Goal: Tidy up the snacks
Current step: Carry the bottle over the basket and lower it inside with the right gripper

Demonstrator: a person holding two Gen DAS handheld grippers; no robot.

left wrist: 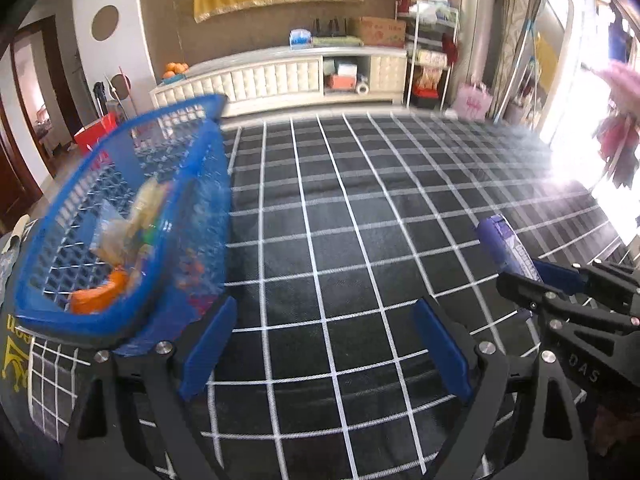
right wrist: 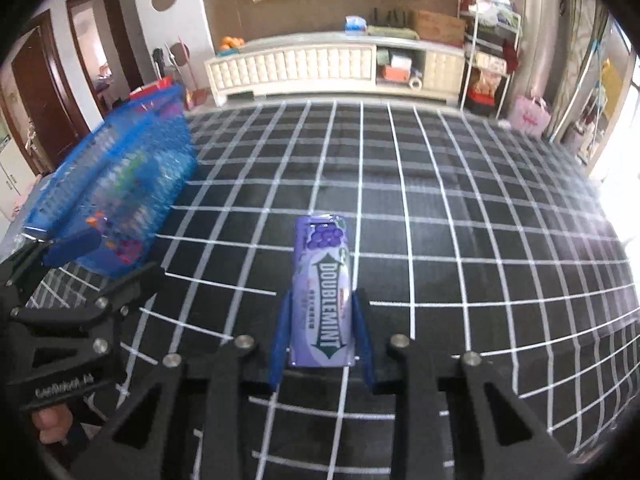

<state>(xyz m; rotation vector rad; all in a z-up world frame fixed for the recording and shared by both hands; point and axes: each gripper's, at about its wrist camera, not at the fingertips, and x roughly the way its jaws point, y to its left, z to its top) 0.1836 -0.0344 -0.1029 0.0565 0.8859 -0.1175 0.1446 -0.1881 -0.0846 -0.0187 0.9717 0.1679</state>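
A purple Doublemint gum pack (right wrist: pixel 322 292) is gripped between the blue pads of my right gripper (right wrist: pixel 322 312), held lengthwise above the checked cloth. The left wrist view shows the same gum pack (left wrist: pixel 506 246) at the right, sticking out of the right gripper (left wrist: pixel 534 278). My left gripper (left wrist: pixel 324 344) is open with nothing between its fingers, and its left pad is close to the near corner of a blue mesh basket (left wrist: pixel 200 200). Inside lie an orange packet (left wrist: pixel 100 296) and yellowish packets (left wrist: pixel 132 224). From the right wrist, the basket (right wrist: pixel 160 168) stands at the left, blurred.
A black tablecloth with a white grid (left wrist: pixel 360 240) covers the table. Beyond its far edge stands a white cabinet (right wrist: pixel 320 64) with boxes and oranges on it. A hand (right wrist: pixel 48 428) holds the left gripper (right wrist: pixel 102 262) at the lower left of the right wrist view.
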